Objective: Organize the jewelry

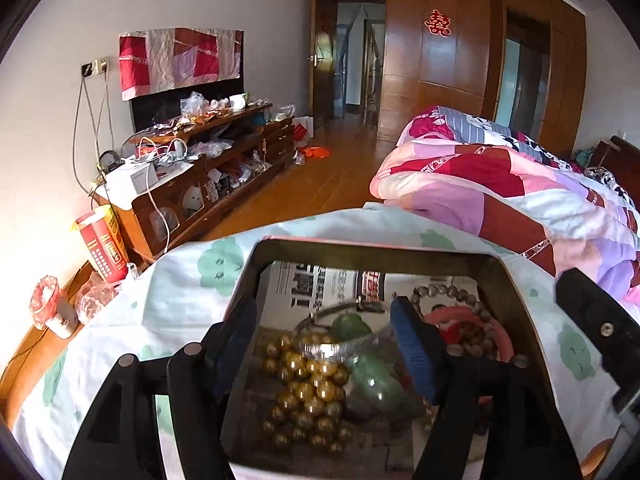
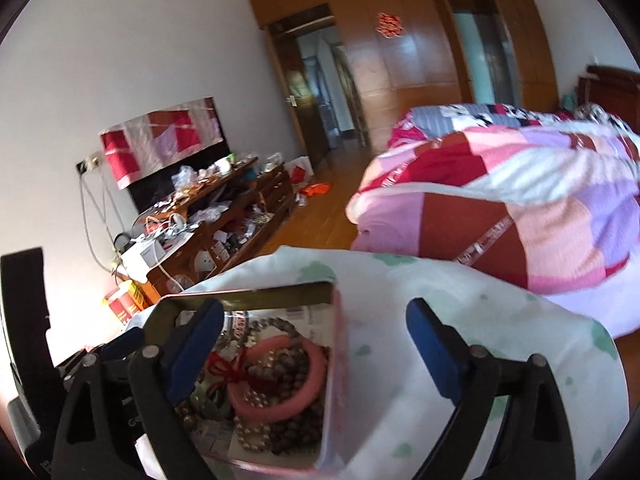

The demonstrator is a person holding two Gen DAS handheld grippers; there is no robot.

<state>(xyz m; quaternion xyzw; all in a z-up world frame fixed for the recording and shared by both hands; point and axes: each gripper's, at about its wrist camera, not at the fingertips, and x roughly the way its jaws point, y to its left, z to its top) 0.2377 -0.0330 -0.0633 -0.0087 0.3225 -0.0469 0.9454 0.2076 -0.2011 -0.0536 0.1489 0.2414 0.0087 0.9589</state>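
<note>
A dark metal tin [image 1: 360, 250] lined with newspaper sits on the white-and-green bedsheet [image 1: 188, 296]. It holds a heap of gold beads [image 1: 308, 392], green jade pieces [image 1: 372, 384] in clear wrap, a pink bangle [image 1: 504, 340] and brown beads [image 1: 476, 340]. My left gripper [image 1: 324, 320] hangs open over the gold beads and jade, gripping nothing. In the right wrist view my right gripper [image 2: 314, 316] stands open astride the right wall of the tin [image 2: 248, 294]. Its left finger is over the pink bangle [image 2: 280, 400] and a red cord knot [image 2: 224, 368], its right finger over the sheet.
A folded pink, red and purple quilt [image 1: 500, 184] lies on the bed just beyond the tin. A cluttered wooden TV cabinet [image 1: 208, 168] lines the left wall, with a red carton [image 1: 100, 248] at the bed's corner. Wooden floor [image 1: 328, 176] leads to an open door.
</note>
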